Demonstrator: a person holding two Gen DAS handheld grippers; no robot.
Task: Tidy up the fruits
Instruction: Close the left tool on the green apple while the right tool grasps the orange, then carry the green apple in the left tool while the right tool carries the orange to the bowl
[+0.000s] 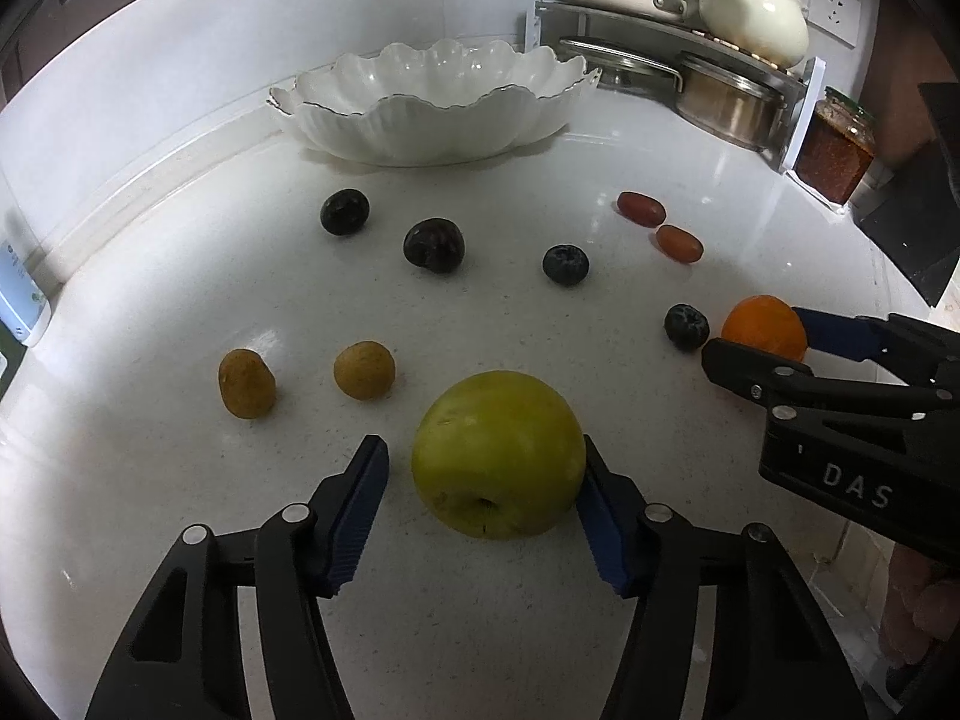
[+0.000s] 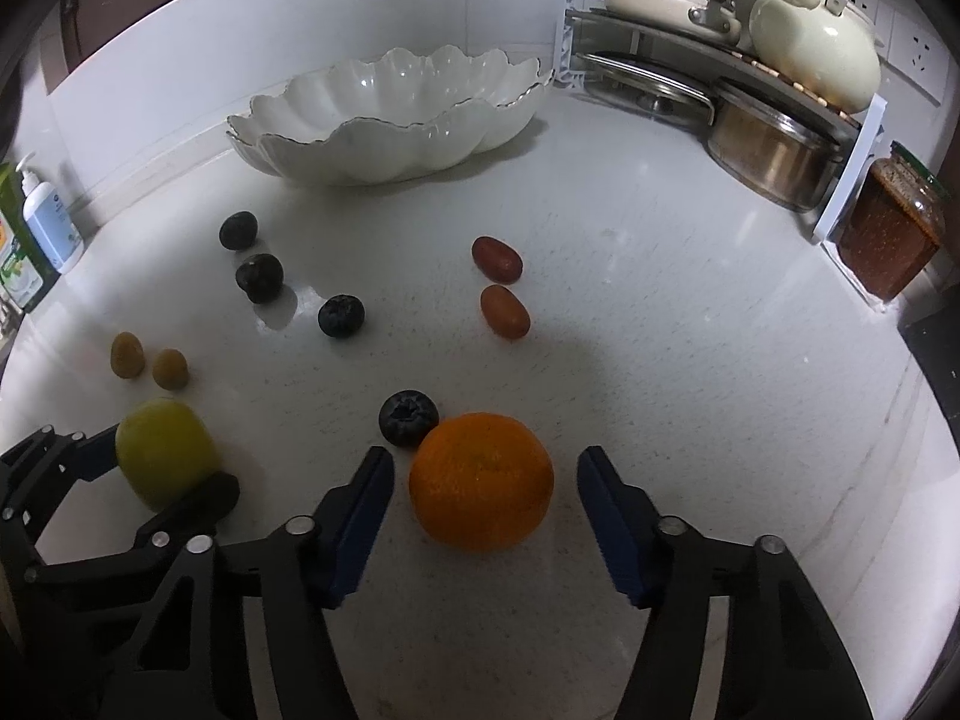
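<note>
A green apple (image 1: 498, 453) lies on the white counter between the open jaws of my left gripper (image 1: 483, 468); the right pad touches it, the left pad stands apart. It also shows in the right wrist view (image 2: 165, 450). An orange (image 2: 480, 480) lies between the open jaws of my right gripper (image 2: 485, 480), with gaps on both sides. The orange also shows in the left wrist view (image 1: 765, 327). A white scalloped bowl (image 1: 432, 102) stands empty at the back.
Loose on the counter lie two dark plums (image 1: 433, 245), two blueberries (image 1: 565, 264), two red grape tomatoes (image 1: 678, 243) and two small brown fruits (image 1: 364, 370). A pot rack (image 1: 726, 78) and a jar (image 1: 835, 147) stand back right. A soap bottle (image 2: 51, 228) stands at left.
</note>
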